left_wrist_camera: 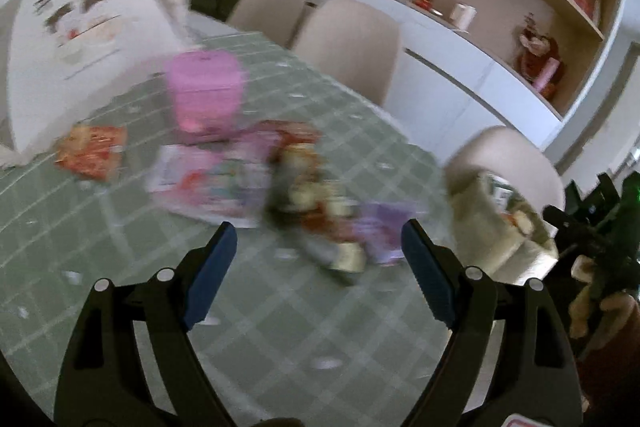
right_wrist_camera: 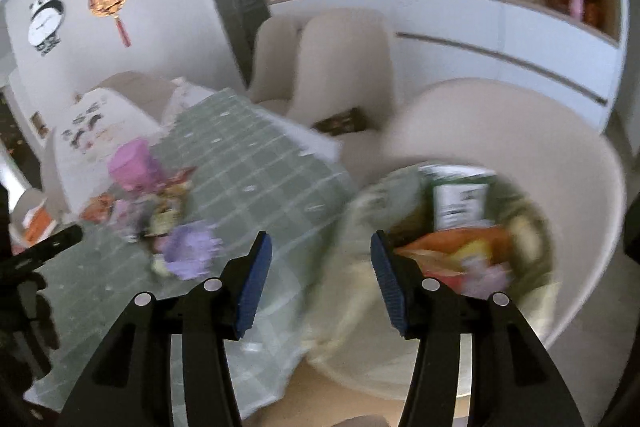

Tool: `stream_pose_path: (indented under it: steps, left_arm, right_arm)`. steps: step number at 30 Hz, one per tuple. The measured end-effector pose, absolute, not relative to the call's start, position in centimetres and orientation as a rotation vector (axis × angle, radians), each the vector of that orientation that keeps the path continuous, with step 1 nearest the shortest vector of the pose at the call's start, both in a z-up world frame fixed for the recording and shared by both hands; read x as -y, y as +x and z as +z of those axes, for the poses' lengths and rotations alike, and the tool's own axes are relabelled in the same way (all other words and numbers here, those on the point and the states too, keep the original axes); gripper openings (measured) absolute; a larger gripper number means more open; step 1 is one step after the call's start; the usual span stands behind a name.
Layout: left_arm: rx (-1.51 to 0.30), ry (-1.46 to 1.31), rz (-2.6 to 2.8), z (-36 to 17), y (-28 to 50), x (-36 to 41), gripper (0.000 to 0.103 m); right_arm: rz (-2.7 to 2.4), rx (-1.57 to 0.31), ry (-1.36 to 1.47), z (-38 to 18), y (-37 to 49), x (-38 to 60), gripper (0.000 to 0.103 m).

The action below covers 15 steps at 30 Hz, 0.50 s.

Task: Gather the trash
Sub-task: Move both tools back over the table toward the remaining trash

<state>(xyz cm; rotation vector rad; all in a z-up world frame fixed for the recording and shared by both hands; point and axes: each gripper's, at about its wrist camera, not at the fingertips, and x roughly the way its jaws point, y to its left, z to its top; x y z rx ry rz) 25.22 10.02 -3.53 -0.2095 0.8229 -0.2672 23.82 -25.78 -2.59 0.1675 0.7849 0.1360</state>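
Observation:
Blurred trash lies on the green checked tablecloth (left_wrist_camera: 280, 307): a pink cup (left_wrist_camera: 204, 87), a red snack wrapper (left_wrist_camera: 92, 155), a pink and white packet (left_wrist_camera: 200, 183), a dark red crumpled wrapper (left_wrist_camera: 304, 195) and a purple wrapper (left_wrist_camera: 384, 231). My left gripper (left_wrist_camera: 318, 227) hangs open above the cloth, just short of the pile, with nothing between its fingers. My right gripper (right_wrist_camera: 320, 237) is open and empty over the near rim of a beige bag (right_wrist_camera: 360, 211). The bag holds a green and white packet (right_wrist_camera: 460, 203) and an orange wrapper (right_wrist_camera: 452, 251).
The beige bag (left_wrist_camera: 500, 227) sits past the table's right edge on a round beige chair (right_wrist_camera: 560, 155). More beige chairs (left_wrist_camera: 348, 39) line the far side. A large white printed bag (left_wrist_camera: 80, 43) stands at the back left. A white sideboard (right_wrist_camera: 480, 39) runs behind.

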Motion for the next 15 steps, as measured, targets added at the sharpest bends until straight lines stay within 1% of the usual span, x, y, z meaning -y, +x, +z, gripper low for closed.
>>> stream_pose_path:
  steps: [4,6,8,10,11,15]
  left_arm:
    - [-0.814,-0.282,-0.204,-4.8,25.8,-18.0,0.081]
    - [-0.815,-0.313,-0.174,-5.5,26.3,-21.4,0.085]
    - [-0.812,-0.352,-0.135,-6.3,26.9,-24.8,0.086]
    - [-0.815,-0.392,-0.102,-7.1,27.8,-27.9,0.092]
    - [-0.814,-0.394,-0.078,-7.4,28.2,-28.9,0.093]
    - [-0.837,-0.418,-0.028,-8.7,30.7,-31.0,0.093]
  right_arm:
    - [0.196,-0.823,0.143,-3.7,23.8,20.0,0.049]
    - [0.214,-0.834,0.140,-4.5,23.5,17.3,0.049]
    - [0.226,-0.851,0.143,-5.5,23.2,14.7,0.049]
    - [0.241,-0.889,0.145,-6.7,23.0,12.3,0.049]
    - [0.248,-0.907,0.141,-7.1,22.9,11.4,0.049]
    - [0.272,-0.944,0.094,-8.4,22.1,8.4,0.049]
